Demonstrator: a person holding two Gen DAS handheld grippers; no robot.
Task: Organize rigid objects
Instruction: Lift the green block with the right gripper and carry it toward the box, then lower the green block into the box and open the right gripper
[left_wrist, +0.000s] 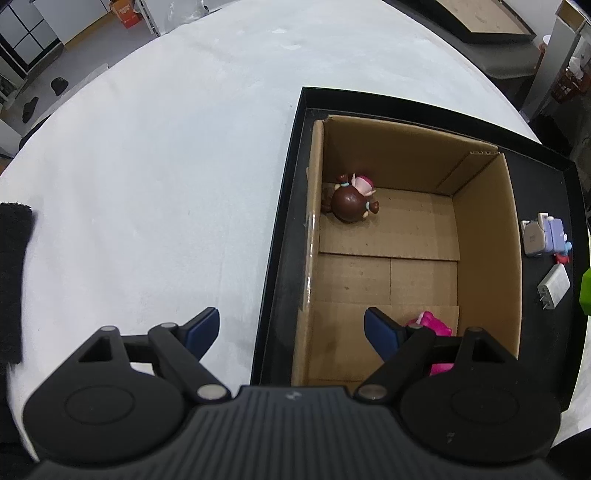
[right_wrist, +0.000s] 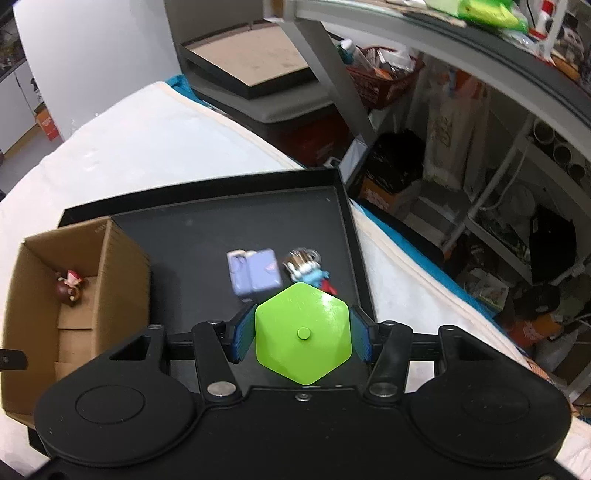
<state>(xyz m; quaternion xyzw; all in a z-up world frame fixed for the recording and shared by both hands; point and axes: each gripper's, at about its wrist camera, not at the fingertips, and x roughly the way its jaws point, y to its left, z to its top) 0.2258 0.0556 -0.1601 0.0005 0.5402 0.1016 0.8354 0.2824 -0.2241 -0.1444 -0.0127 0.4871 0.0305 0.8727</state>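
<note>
**Green piece held over the tray, left jaws wide at the box**

Nearest us in the right wrist view, our right gripper (right_wrist: 303, 334) clamps a lime-green hexagonal piece (right_wrist: 303, 332) between its blue pads (right_wrist: 244, 334), one pad against each flank. That piece covers the tray floor directly below it, so we cannot see what lies there, and we cannot tell what the object is beyond its shape and a small round stud on top. Beyond it, on the black tray (right_wrist: 207, 236), a lavender block-like toy (right_wrist: 255, 275) looks blurred, and beside it a small figurine (right_wrist: 306, 269) in brown, blue and red is partly hidden by the green piece.

Our left gripper (left_wrist: 291, 334) stands wide with nothing between its jaws, one finger over the white tablecloth (left_wrist: 166, 166), the other over the cardboard box (left_wrist: 484, 236). Inside the box a brown-haired doll figure (left_wrist: 351, 199) lies near the far corner. A pink toy (left_wrist: 432, 328) is mostly covered by the right-hand finger, so its form is unclear. On the tray strip right of the box lie a white plug adapter (left_wrist: 554, 286) and the lavender toy. At the frame's right edge a green sliver is cut off.
</note>
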